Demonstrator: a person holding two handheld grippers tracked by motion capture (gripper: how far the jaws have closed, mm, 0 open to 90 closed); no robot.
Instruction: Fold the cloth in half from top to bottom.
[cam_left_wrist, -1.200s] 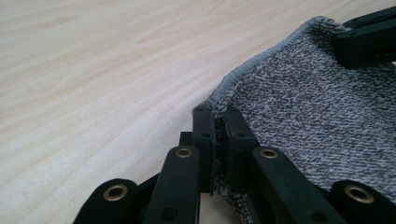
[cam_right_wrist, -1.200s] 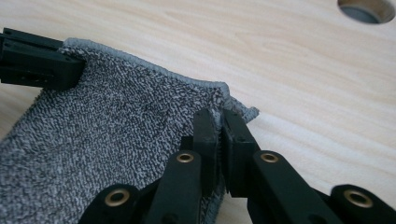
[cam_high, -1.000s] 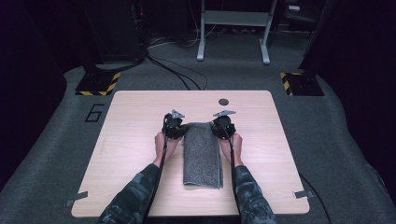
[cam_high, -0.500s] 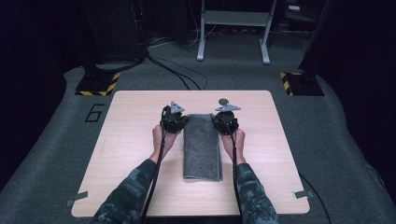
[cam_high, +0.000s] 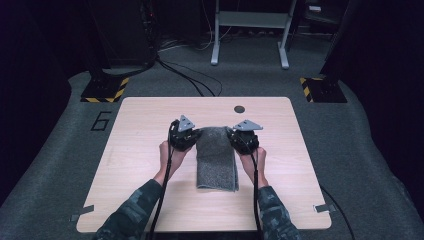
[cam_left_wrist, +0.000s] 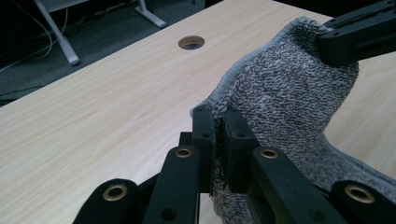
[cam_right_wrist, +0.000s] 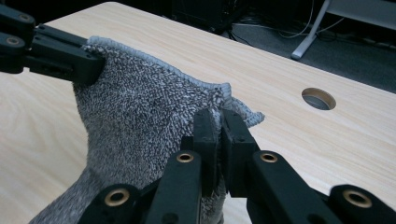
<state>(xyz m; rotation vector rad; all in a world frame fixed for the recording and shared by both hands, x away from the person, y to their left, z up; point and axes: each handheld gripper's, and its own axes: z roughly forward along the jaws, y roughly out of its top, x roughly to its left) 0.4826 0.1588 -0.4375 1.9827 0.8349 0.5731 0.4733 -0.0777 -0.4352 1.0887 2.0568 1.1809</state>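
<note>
Left hand-held gripper: jaws pinched tight on one far corner of the grey towel, fuzzy edge squeezed between the two black jaws. Right hand-held gripper: jaws pinched tight too, on the other far corner of the same towel. From up high, left hand-held gripper and right hand-held gripper side by side, just apart, with the far end of the towel stretched between them. Far end of towel lifted off the surface and held up like a little wall; near end lying flat on the surface, long and folded narrow, pointing back toward the person. Towel close to the middle of the surface. A hand behind each hand-held gripper, left hand and right hand, with camouflage sleeves coming in from the bottom. Black cables trailing back along the arms. A small round hole in the light wood near the far edge, past the towel. Grey floor all around, with a number 6 marked on it at the left.
</note>
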